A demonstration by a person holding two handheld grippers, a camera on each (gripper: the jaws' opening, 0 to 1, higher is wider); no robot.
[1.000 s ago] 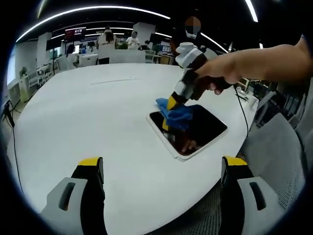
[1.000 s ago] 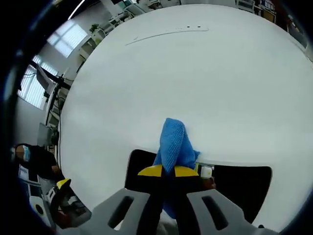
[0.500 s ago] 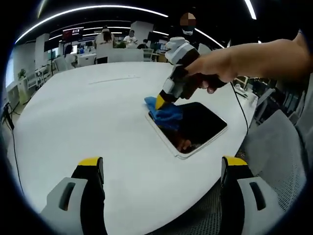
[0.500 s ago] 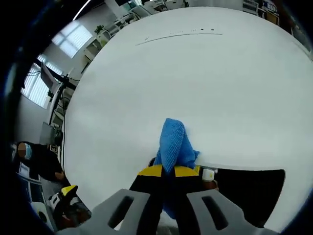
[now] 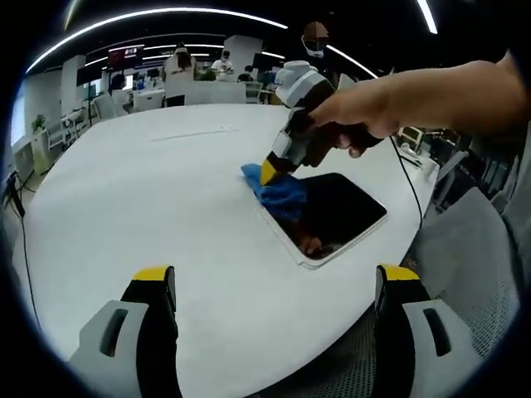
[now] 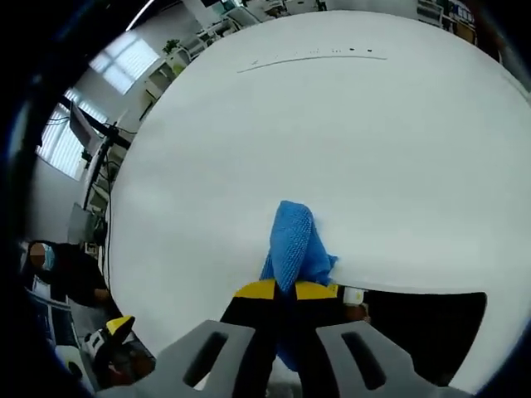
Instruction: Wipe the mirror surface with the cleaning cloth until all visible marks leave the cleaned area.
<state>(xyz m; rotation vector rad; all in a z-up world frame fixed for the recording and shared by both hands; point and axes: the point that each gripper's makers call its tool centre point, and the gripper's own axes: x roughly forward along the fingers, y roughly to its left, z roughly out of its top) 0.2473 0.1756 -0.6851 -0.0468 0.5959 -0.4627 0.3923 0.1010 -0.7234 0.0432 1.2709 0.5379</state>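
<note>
The cleaning cloth (image 5: 278,189) is clenched in the right gripper (image 6: 286,290) at the mirror (image 5: 332,217)'s far corner, overhanging the tabletop (image 5: 158,207). The left gripper (image 5: 274,286) is held released, nearer. Marks elsewhere could be missed.

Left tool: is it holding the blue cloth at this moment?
No. The left tool stands open over bare white table, while the blue cloth is pinched by the right tool at the mirror.
</note>
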